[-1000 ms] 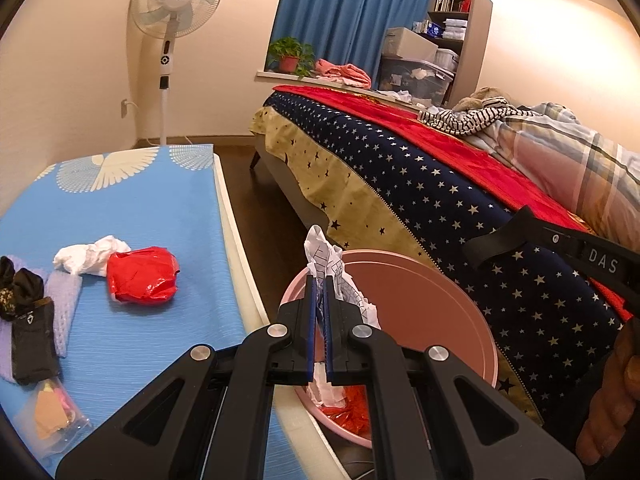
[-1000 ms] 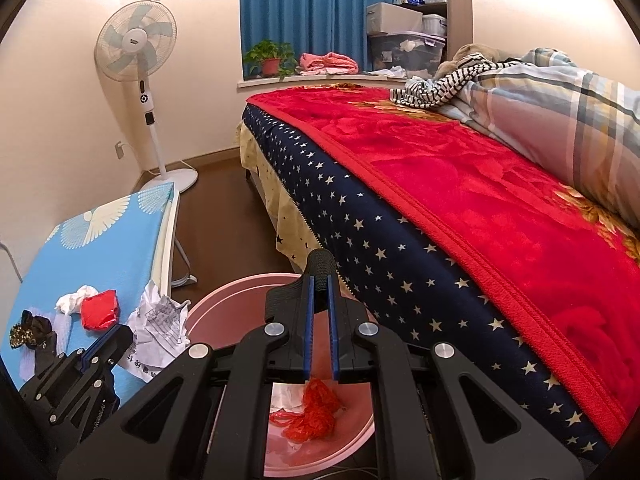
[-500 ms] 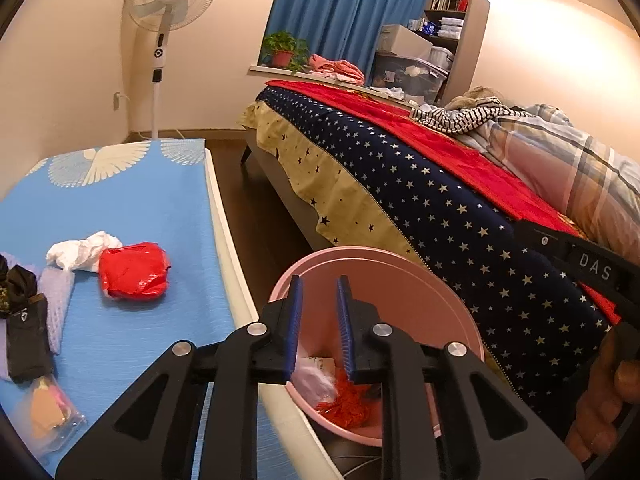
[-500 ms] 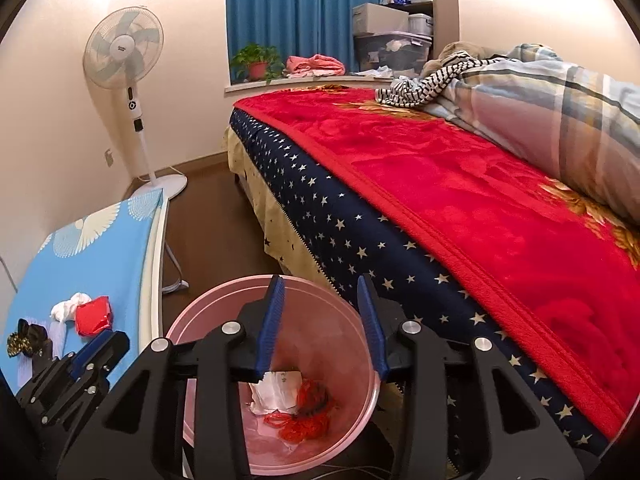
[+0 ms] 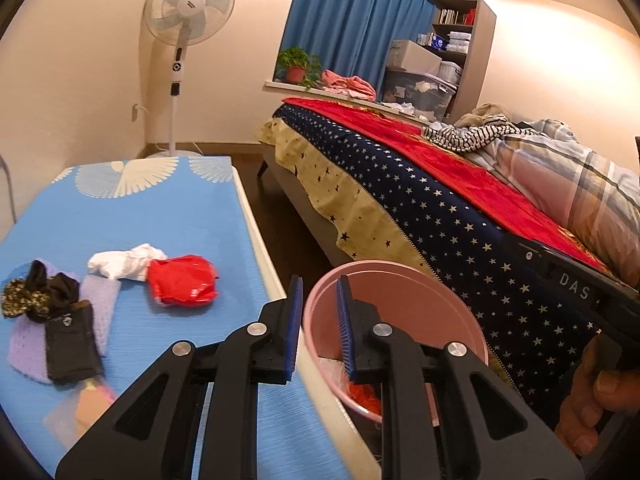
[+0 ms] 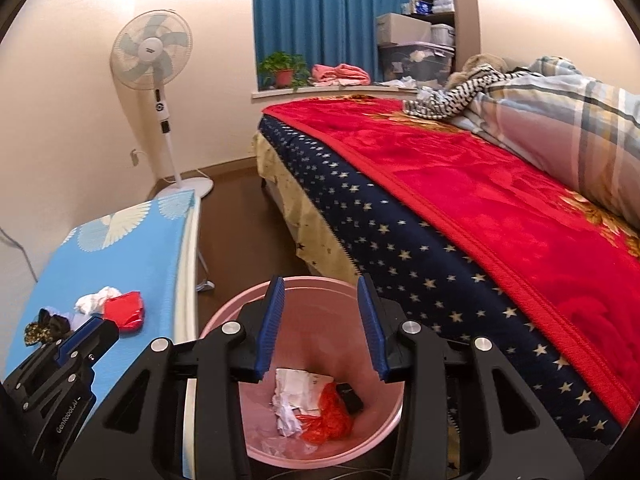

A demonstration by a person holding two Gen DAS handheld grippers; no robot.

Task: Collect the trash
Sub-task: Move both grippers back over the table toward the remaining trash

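A pink bin point(image 6: 320, 292) stands on the floor between the blue-topped table and the bed, also in the left wrist view point(image 5: 400, 280). It holds crumpled white paper point(image 6: 296, 392) and red trash point(image 6: 328, 420). My right gripper point(image 6: 320, 320) is open and empty above the bin. My left gripper point(image 5: 318, 312) is open and empty over the table's right edge, next to the bin. A red crumpled wrapper point(image 5: 182, 284) and a white tissue wad point(image 5: 124, 262) lie on the table point(image 5: 140, 208).
Black and purple cloth items point(image 5: 60, 320) and a clear packet point(image 5: 84, 404) lie at the table's left. A bed point(image 6: 440, 220) with a red blanket fills the right. A standing fan point(image 5: 188, 40) is at the far wall.
My left gripper let go of the crumpled paper, which now lies in the bin, and swung left toward the table. My right gripper opened wide above the bin.
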